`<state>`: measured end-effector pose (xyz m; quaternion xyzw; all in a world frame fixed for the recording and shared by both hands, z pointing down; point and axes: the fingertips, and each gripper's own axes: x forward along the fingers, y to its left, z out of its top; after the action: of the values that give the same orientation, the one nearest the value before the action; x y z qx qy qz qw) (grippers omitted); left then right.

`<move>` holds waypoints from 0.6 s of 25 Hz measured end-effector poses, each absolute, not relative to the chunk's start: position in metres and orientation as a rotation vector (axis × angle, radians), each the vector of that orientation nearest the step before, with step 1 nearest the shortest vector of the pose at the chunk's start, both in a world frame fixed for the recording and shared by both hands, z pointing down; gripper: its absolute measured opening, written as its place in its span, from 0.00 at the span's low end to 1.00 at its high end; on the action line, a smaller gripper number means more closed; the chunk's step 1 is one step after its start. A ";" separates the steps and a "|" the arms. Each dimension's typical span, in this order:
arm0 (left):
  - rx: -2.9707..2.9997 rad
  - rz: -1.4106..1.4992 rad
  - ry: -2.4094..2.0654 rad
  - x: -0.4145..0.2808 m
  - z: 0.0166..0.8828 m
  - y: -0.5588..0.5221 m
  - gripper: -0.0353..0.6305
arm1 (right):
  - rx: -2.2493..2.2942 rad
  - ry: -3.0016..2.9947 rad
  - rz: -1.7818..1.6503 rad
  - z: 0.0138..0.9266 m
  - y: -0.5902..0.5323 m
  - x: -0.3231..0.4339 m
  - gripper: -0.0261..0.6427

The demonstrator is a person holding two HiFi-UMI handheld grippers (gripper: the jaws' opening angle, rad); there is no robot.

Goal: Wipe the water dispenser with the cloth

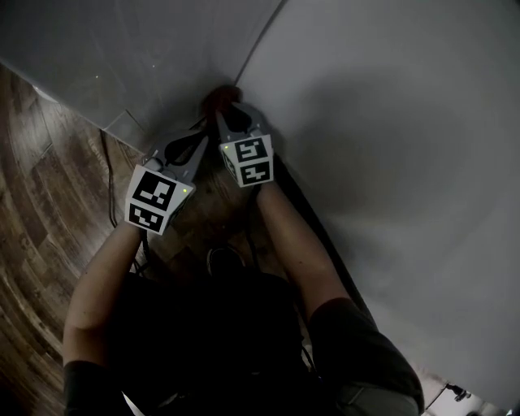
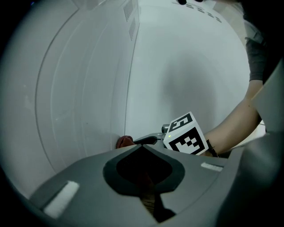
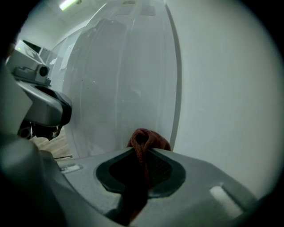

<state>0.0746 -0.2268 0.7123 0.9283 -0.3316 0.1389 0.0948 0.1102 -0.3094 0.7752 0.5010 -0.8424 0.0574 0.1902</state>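
Note:
The white water dispenser [image 1: 390, 122] fills most of every view; its front corner edge [image 3: 175, 80] runs upward. A dark red cloth [image 3: 146, 139] is bunched against the dispenser's lower corner, pinched in my right gripper [image 3: 143, 148], which is shut on it. The red cloth [image 1: 218, 99] shows at the tip of the right gripper [image 1: 230, 112] in the head view, and as a small red bit [image 2: 124, 142] in the left gripper view. My left gripper [image 1: 193, 140] sits just left of it, jaws closed with nothing between them [image 2: 144, 148].
Dark wood-pattern floor [image 1: 41, 203] lies to the left, with a black cable [image 1: 110, 183] trailing across it. The dispenser's side panel [image 1: 106, 57] has vent slots [image 2: 129, 11] higher up. The person's forearms [image 1: 301, 260] and dark clothing fill the bottom of the head view.

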 end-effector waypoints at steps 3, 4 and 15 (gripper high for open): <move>2.762 0.372 -0.979 0.077 0.709 -0.225 0.08 | 1.434 -2.378 0.184 0.768 -0.307 0.111 0.11; 2.768 0.359 -0.981 0.077 0.708 -0.225 0.08 | 1.442 -2.388 0.189 0.765 -0.305 0.112 0.11; 2.908 0.199 -1.052 0.069 0.569 -0.200 0.08 | 1.518 -2.406 0.188 0.614 -0.258 0.121 0.11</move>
<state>0.0693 -0.2001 0.5690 0.9382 -0.3394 0.0642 0.0212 0.1212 -0.2582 0.6136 0.5269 -0.8350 0.0653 0.1447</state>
